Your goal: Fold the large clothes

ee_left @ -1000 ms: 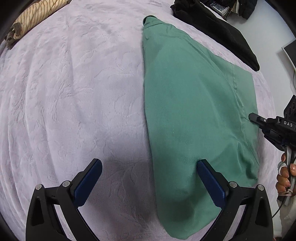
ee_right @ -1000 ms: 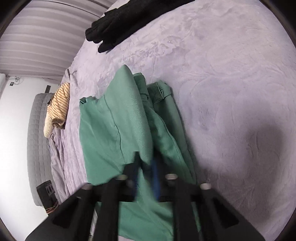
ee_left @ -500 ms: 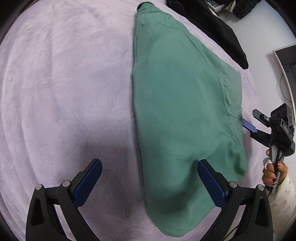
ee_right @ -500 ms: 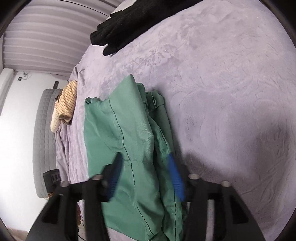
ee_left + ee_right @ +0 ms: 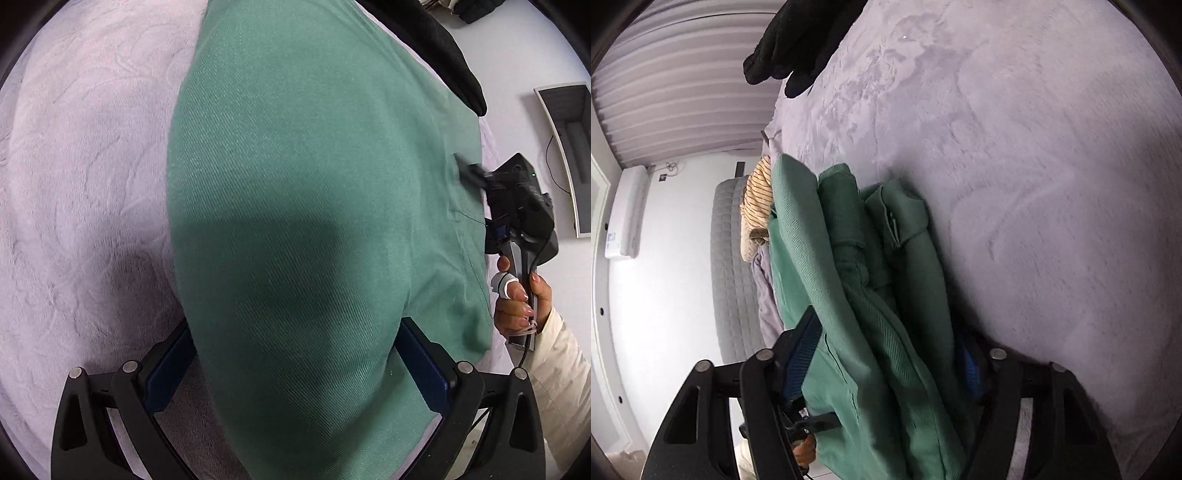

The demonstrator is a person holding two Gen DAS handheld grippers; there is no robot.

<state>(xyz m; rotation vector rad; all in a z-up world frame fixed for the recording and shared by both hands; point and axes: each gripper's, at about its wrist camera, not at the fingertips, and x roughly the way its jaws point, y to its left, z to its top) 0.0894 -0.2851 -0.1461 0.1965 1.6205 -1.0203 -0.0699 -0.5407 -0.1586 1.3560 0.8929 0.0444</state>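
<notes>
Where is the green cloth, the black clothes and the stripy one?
green cloth (image 5: 295,184), left wrist view, middle of its flat top.
black clothes (image 5: 798,40), right wrist view, middle of the pile.
stripy cloth (image 5: 757,199), right wrist view, its folded side.

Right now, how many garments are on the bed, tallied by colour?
Green: 1, the green garment, lying between both grippers' fingers.
Black: 1, the black garment at the bed's edge.
Yellow striped: 1, the striped garment behind the green one.
Total: 3
</notes>
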